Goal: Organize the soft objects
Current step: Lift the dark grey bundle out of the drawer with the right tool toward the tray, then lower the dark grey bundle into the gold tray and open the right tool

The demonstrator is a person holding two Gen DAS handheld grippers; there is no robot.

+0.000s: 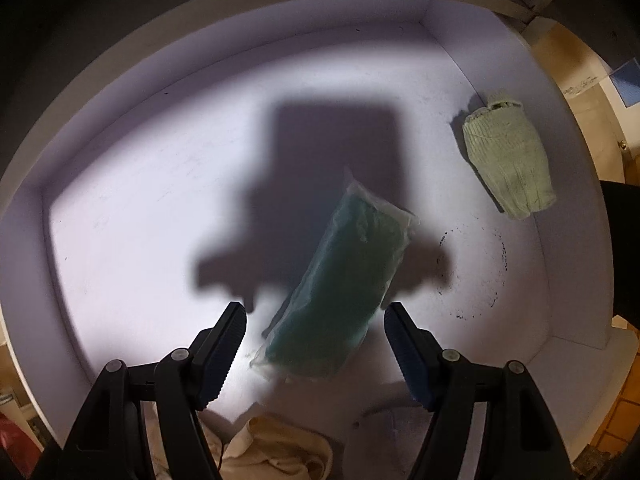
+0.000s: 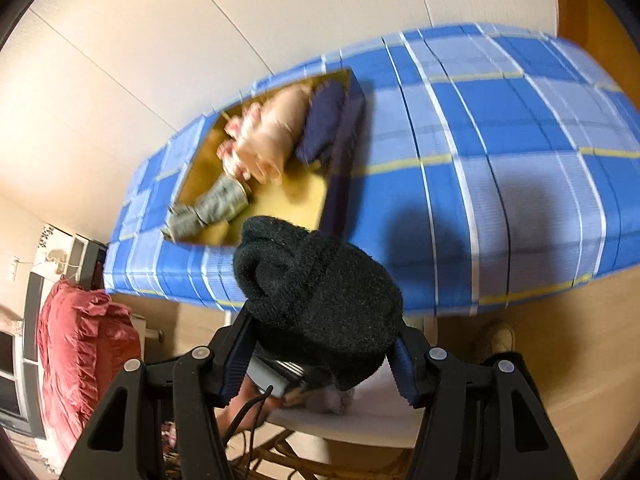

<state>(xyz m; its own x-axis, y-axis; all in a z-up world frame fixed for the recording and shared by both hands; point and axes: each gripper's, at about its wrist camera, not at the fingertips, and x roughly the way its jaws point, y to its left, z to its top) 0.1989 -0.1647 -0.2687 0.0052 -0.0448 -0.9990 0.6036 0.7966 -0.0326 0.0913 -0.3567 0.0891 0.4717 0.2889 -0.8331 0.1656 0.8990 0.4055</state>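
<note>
My right gripper [image 2: 320, 354] pinches a black fuzzy bundle [image 2: 320, 300], probably socks; next, carry it to the box [image 2: 304, 200] ahead. My left gripper [image 1: 316, 324] hangs spread above the bagged green cloth [image 1: 340, 292].

Black fuzzy bundle [image 2: 320, 300] between claw fingers, bagged green cloth [image 1: 340, 292] lying diagonally in white box [image 1: 120, 128]

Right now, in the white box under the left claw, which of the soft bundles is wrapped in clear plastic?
The dark green bundle, lying between the left claw's open fingers; the pale green knit one in the corner is bare.
</note>
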